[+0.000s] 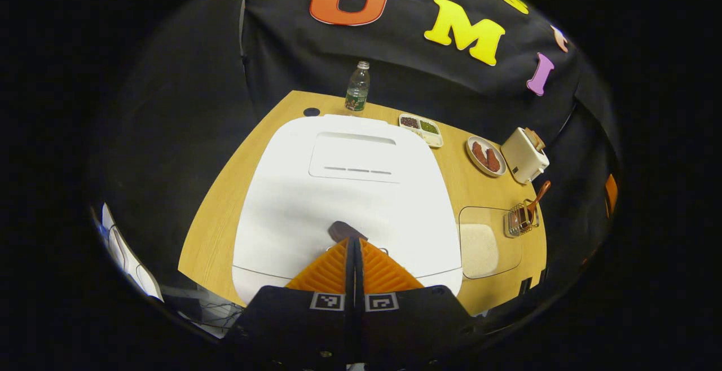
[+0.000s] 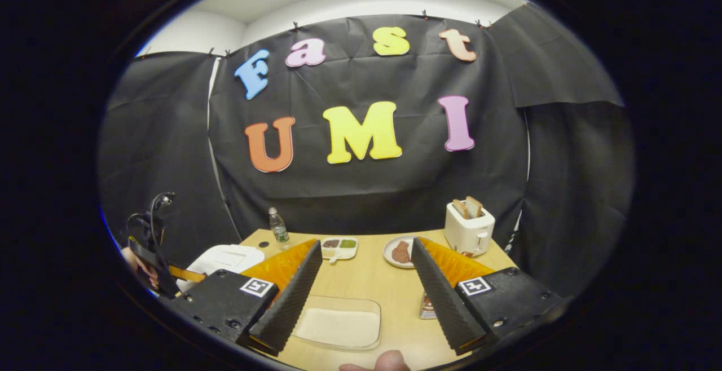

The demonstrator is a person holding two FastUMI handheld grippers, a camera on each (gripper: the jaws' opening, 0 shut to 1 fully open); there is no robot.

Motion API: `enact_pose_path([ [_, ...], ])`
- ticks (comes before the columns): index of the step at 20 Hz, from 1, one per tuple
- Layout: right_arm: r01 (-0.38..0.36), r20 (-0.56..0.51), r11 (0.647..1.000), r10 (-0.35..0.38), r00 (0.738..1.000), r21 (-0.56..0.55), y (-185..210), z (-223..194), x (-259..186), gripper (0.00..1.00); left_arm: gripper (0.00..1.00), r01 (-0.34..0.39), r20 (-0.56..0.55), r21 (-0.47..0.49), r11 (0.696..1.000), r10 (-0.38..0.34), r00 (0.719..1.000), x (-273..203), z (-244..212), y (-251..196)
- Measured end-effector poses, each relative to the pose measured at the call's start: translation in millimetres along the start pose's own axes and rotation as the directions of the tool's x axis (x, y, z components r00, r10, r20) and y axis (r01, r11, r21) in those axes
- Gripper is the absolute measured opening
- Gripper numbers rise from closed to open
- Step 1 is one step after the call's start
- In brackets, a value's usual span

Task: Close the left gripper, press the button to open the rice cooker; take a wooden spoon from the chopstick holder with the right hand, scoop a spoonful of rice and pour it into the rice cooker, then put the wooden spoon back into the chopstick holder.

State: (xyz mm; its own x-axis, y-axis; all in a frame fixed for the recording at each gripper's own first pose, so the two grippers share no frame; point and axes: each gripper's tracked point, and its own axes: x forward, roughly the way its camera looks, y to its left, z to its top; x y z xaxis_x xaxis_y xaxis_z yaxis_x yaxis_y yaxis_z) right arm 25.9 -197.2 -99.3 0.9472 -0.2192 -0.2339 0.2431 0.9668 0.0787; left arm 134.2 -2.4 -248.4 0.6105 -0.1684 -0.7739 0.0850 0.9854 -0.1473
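In the left gripper view, the left gripper (image 1: 354, 242) is closed, its two orange fingers pressed together with nothing between them. The tips sit over the front edge of a white rice cooker (image 1: 350, 190), right at a dark oval button (image 1: 347, 231) on its closed lid; whether the tips touch the button cannot be told. The rice cooker stands on a light wooden desk (image 1: 223, 202). To its right lies a clear tray of white rice (image 1: 479, 247), and just beyond that a wire chopstick holder (image 1: 522, 219) with a wooden spoon (image 1: 538, 196) leaning out of it. Farther back are a white toaster (image 1: 524, 157), a plate of brown food (image 1: 486, 157), a small divided dish (image 1: 421, 128) and a plastic water bottle (image 1: 357, 88).

In the right gripper view, the right gripper (image 2: 366, 266) is wide open and empty, held above the desk (image 2: 389, 281). The tray of rice (image 2: 338, 326) lies below, between its fingers. The chopstick holder (image 2: 427, 306) peeks out just beside the right finger. The rice cooker (image 2: 225, 258) shows at the left, with the other gripper, held by a hand (image 2: 138, 266), near it. The toaster (image 2: 469, 227), holding two slices of toast, stands at the back right.
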Motion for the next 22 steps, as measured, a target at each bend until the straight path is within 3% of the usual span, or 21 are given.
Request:
enact_pose_path([
  [8,0.065,0.079,0.998,-0.066,0.995,0.010,-25,26,-13,1.00,0.00,-0.006,0.242,-0.025,1.000,0.012,0.970,-46,60,-5],
  [13,0.084,0.120,0.996,-0.083,0.989,0.002,-33,41,-16,0.98,0.02,-0.017,0.367,-0.022,1.000,0.024,0.930,-64,93,-7],
  [14,0.088,0.124,0.996,-0.087,0.988,0.000,-36,42,-17,1.00,0.06,-0.017,0.382,-0.021,1.000,0.024,0.924,-68,98,-8],
  [15,0.092,0.126,0.996,-0.091,0.988,0.001,-39,43,-18,1.00,0.18,-0.023,0.401,-0.023,0.999,0.030,0.916,-72,103,-8],
  [18,0.098,0.129,0.995,-0.098,0.987,0.006,-43,46,-17,1.00,0.22,-0.032,0.434,-0.024,0.999,0.039,0.900,-75,115,-8],
  [20,0.101,0.137,0.995,-0.100,0.985,0.005,-45,49,-16,1.00,0.35,-0.031,0.423,-0.032,0.999,0.041,0.905,-76,110,-7],
  [22,0.100,0.139,0.995,-0.099,0.985,0.001,-47,50,-16,1.00,0.38,-0.036,0.434,-0.046,0.998,0.053,0.899,-78,112,-4],
])
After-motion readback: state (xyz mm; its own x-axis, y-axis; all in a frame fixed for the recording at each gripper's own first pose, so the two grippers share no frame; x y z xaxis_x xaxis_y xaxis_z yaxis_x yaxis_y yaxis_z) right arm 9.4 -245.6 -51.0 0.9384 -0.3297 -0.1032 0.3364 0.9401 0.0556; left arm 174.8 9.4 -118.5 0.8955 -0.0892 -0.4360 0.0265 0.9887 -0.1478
